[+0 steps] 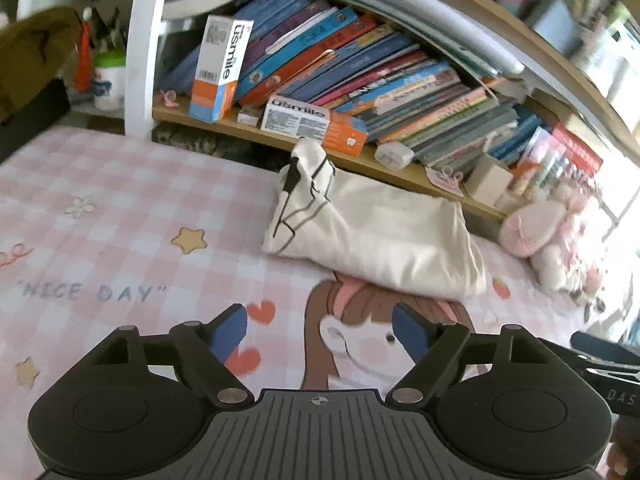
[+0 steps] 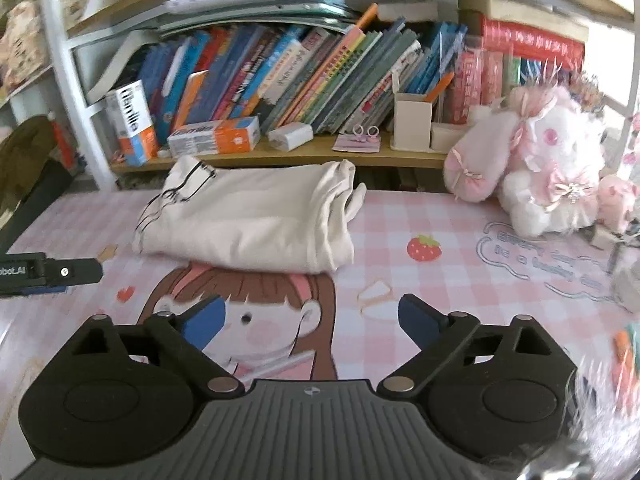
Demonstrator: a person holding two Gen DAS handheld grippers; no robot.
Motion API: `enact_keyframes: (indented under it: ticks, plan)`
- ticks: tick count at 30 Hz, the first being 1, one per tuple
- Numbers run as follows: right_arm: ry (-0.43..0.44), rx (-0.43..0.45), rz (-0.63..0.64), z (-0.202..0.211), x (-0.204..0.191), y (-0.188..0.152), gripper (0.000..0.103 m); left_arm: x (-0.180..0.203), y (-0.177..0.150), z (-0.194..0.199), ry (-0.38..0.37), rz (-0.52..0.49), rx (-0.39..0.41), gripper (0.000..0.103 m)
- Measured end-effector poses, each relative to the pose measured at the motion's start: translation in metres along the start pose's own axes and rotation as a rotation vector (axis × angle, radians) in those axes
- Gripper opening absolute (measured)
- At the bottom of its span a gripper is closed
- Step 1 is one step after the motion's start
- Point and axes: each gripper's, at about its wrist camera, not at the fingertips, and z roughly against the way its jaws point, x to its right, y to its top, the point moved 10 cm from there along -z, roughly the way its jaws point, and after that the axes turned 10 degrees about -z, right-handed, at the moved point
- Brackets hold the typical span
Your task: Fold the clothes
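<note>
A cream-white garment [image 1: 376, 232] with thin black line print lies folded into a compact bundle on the pink checked table mat [image 1: 120, 208], close under the bookshelf. It also shows in the right wrist view [image 2: 256, 220]. My left gripper [image 1: 320, 330] is open and empty, hovering over the mat in front of the bundle, apart from it. My right gripper [image 2: 312, 318] is open and empty, also in front of the bundle. The left gripper's body [image 2: 48, 272] shows at the left edge of the right wrist view.
A low wooden shelf [image 2: 280, 156] behind the garment holds leaning books [image 2: 304, 68], toothpaste boxes [image 2: 214, 136] and a pen holder [image 2: 412, 120]. A pink-white plush toy [image 2: 536, 156] sits at the right. A white frame post [image 1: 140, 48] stands at the left.
</note>
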Motion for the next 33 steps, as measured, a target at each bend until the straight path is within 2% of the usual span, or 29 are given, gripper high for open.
enact_keyframes:
  ticks: [2,5,10,14,23,33]
  plan:
    - [-0.018,0.005,0.017,0.014,-0.004,-0.010,0.100,0.008,-0.008,0.012,0.019,-0.020,0.002,0.083]
    - [-0.043,0.003,0.004,0.031,-0.005,-0.027,0.103,0.016,-0.019,0.030,0.044,-0.028,0.017,0.090]
    - [-0.066,-0.030,-0.050,0.053,0.000,-0.058,0.103,0.025,-0.040,0.053,0.098,-0.071,0.036,0.094]
    - [-0.087,-0.042,-0.049,0.064,0.004,-0.074,0.103,0.026,-0.056,0.061,0.117,-0.086,0.016,0.095]
    - [-0.099,-0.028,-0.033,0.080,0.003,-0.082,0.103,0.038,-0.076,0.071,0.112,-0.116,-0.009,0.097]
    - [-0.095,-0.021,-0.019,0.086,-0.004,-0.082,0.103,0.043,-0.078,0.074,0.121,-0.146,-0.019,0.102]
